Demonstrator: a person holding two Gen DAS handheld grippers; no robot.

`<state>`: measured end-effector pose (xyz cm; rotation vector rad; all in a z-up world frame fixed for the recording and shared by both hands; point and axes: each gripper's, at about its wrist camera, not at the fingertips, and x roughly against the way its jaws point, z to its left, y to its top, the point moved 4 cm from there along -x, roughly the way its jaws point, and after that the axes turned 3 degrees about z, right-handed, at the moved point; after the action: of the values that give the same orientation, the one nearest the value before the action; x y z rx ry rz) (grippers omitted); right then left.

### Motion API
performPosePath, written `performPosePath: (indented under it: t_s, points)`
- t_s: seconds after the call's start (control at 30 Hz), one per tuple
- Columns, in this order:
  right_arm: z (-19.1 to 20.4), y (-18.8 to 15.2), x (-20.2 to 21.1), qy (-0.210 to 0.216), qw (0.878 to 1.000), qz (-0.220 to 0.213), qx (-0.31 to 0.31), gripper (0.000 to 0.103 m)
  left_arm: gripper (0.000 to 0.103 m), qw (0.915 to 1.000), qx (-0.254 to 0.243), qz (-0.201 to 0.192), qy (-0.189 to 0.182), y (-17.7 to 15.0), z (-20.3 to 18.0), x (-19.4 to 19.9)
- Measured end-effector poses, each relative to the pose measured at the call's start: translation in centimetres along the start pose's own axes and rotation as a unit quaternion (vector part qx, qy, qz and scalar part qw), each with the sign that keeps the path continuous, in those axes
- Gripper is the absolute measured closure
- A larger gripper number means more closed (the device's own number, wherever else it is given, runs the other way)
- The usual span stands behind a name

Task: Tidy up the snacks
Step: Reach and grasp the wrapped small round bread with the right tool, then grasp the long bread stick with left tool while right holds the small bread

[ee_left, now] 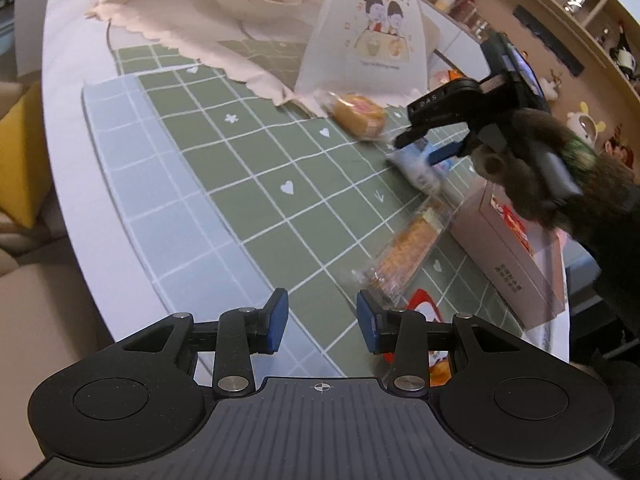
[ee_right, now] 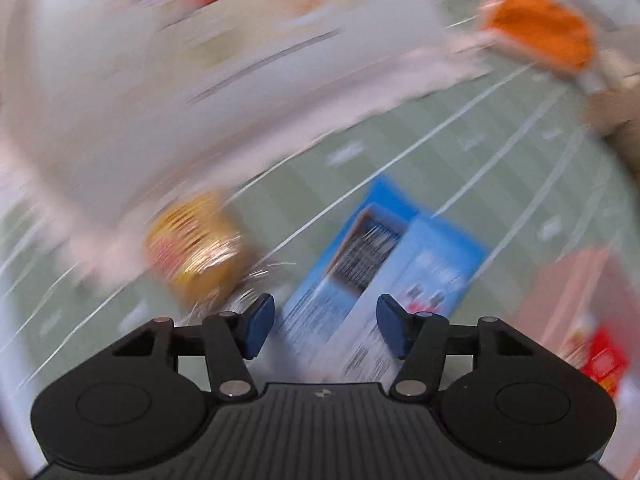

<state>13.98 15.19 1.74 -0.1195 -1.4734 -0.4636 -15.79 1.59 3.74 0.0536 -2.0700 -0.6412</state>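
Left claw (ee_left: 322,322) open, empty, low over the green grid mat (ee_left: 248,168) on the bench. Right claw (ee_right: 326,326) open, fingers either side of the blue snack packet (ee_right: 384,256); contact unclear, view blurred. Round yellow pastry (ee_left: 360,114) beside white paper bag (ee_left: 360,36). Long cracker pack (ee_left: 404,256) lies against pink box (ee_left: 516,256).

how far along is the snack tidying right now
Early on. Nothing looks sorted yet: the round pastry, the long wafer pack and the pink box all lie loose on the green checked mat. In hand: the right gripper, jaws open, is on the blue snack packet, not gripped. The left gripper is open and holds nothing.
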Motion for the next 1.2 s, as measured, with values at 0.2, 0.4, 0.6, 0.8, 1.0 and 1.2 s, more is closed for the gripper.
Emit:
performPosePath:
  t_s: [0.2,0.4,0.6,0.8,1.0,1.2]
  points:
    - [2.8,-1.5,4.2,0.092,0.991,-0.078,0.064,0.010,0.061,0.9999,-0.010,0.002,-0.004,0.6,0.5,0.2]
    - [5.0,1.3,-0.2,0.048,0.992,-0.090,0.071,0.010,0.061,0.9998,-0.009,0.017,0.000,-0.5,1.3,0.6]
    - [6.9,-1.1,-1.0,0.011,0.994,-0.066,0.091,0.040,0.061,0.9992,-0.034,0.021,-0.001,-0.4,1.9,1.8]
    - [5.4,-8.6,7.8,0.045,0.987,-0.110,0.106,0.041,0.061,0.9956,-0.087,0.016,-0.032,3.0,0.1,0.1]
    - [0.6,-16.6,11.5,0.022,0.991,-0.122,0.055,0.041,0.061,0.9856,-0.148,0.003,-0.082,10.2,-5.3,-5.1]
    - [-3.4,-23.3,9.4,-0.012,0.994,-0.105,-0.001,0.041,0.061,0.9655,-0.245,-0.020,-0.085,17.0,-14.6,-14.2]
